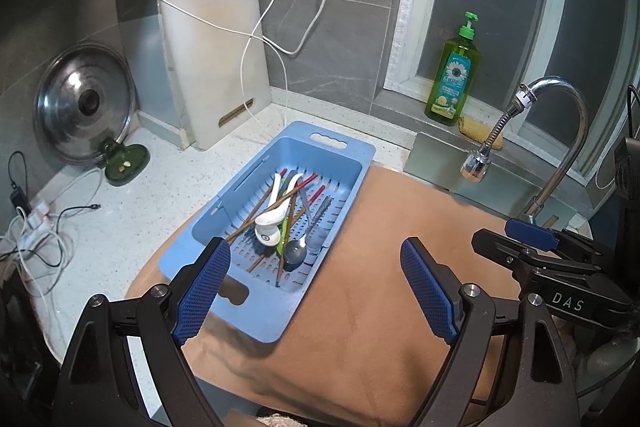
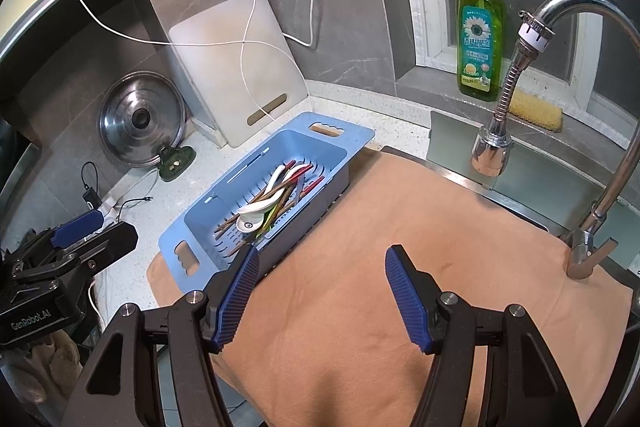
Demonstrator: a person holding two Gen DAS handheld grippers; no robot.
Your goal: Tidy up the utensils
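Observation:
A blue slotted basket (image 1: 352, 163) (image 2: 352, 143) lies on a tan cloth (image 1: 360, 307) (image 2: 360, 267) and the counter. In it lie white ceramic spoons (image 1: 276, 215) (image 2: 256, 209), a metal spoon (image 1: 296, 251), brown and red chopsticks (image 1: 256, 211) (image 2: 280, 187) and a green utensil, all jumbled. My left gripper (image 1: 316, 259) is open and empty, above the basket's near end. My right gripper (image 2: 322, 263) is open and empty over the cloth, right of the basket. Each gripper shows at the other view's edge.
A white cutting board (image 1: 216, 67) leans on the back wall, a steel pot lid (image 1: 84, 103) stands on a green holder at left. Cables (image 1: 40, 235) lie on the counter's left. A faucet (image 2: 560, 67), green soap bottle (image 2: 478, 39) and sponge (image 2: 536, 107) are at right.

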